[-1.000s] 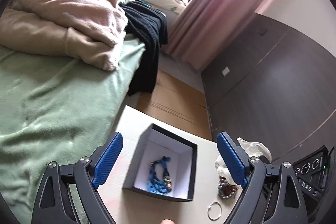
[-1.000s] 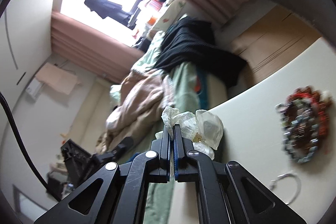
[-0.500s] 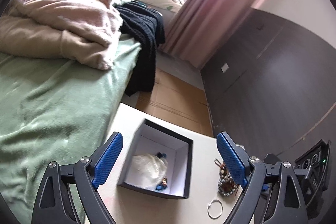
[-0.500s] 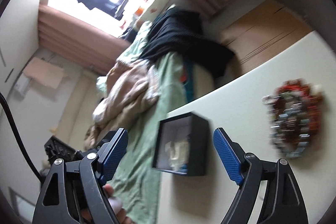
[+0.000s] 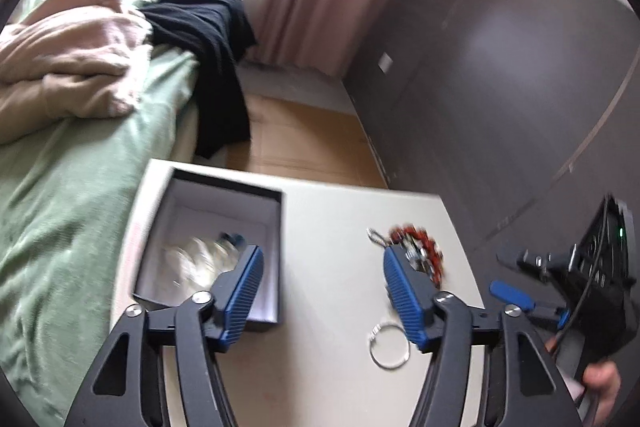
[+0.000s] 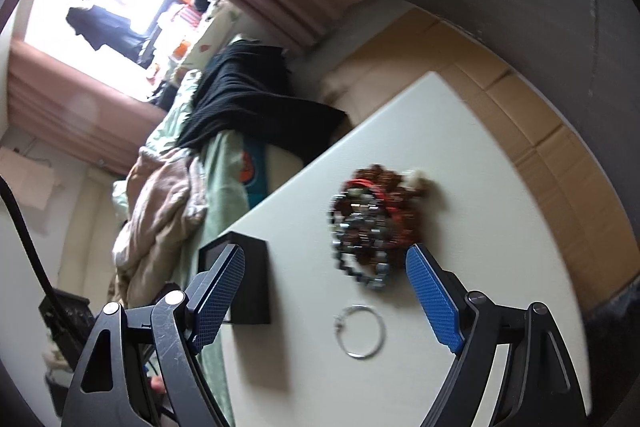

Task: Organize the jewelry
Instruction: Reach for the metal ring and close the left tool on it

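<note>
Between the spread jaws of the right gripper [image 6: 324,297] lie the silver ring [image 6: 360,331] and, just beyond it, the pile of red and metal bracelets [image 6: 374,223] on the white desk [image 6: 500,211]. The black box [image 5: 224,255], with blurred pale contents, sits past the left gripper's [image 5: 322,295] left finger. That gripper's jaws have just been closing, still apart, with only bare desk between them.
</note>
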`<state>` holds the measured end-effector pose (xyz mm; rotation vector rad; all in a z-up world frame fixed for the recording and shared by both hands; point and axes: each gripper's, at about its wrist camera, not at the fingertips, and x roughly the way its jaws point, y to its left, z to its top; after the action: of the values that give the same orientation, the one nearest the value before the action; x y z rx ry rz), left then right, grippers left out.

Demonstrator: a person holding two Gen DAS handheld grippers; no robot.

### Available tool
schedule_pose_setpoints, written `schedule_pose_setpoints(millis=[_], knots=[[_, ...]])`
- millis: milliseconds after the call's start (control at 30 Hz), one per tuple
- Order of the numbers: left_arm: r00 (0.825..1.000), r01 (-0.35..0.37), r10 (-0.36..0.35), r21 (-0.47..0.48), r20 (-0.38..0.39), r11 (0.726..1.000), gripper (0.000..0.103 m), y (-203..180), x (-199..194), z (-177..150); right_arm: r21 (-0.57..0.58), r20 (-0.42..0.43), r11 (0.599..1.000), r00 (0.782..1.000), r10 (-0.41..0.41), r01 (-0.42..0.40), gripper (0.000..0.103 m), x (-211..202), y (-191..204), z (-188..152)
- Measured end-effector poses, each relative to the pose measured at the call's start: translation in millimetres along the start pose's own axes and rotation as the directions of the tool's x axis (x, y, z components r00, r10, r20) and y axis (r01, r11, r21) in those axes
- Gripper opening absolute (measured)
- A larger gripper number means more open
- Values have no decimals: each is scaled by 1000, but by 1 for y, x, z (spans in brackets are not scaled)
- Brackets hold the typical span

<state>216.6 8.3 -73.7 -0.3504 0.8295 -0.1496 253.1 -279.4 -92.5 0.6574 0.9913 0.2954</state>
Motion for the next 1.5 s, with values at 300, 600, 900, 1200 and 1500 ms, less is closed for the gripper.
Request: schedule_pose_setpoints(millis=[300, 600, 900, 1200, 1500], knots=[[994, 3, 12, 135, -106, 991, 53, -33, 24, -27, 10, 7, 999, 999, -32, 32, 84, -16, -25, 2], [975, 17, 37, 241, -221, 970, 42, -60, 62, -54, 8, 4, 999, 999, -37, 37, 84, -20, -34, 4], [957, 9, 71, 275, -281, 961, 34, -68, 90, -70, 8, -42, 999, 998, -37, 37, 84, -12, -45, 2], [961, -34, 112, 295, -253, 955, 2, -69, 90, -71, 9, -78, 1000, 997, -4, 5, 74, 2, -42, -2], [984, -10, 45, 201, -173, 979, 2, -56, 61, -42, -9, -123, 1000, 992, 7, -8, 36, 30, -33, -4]])
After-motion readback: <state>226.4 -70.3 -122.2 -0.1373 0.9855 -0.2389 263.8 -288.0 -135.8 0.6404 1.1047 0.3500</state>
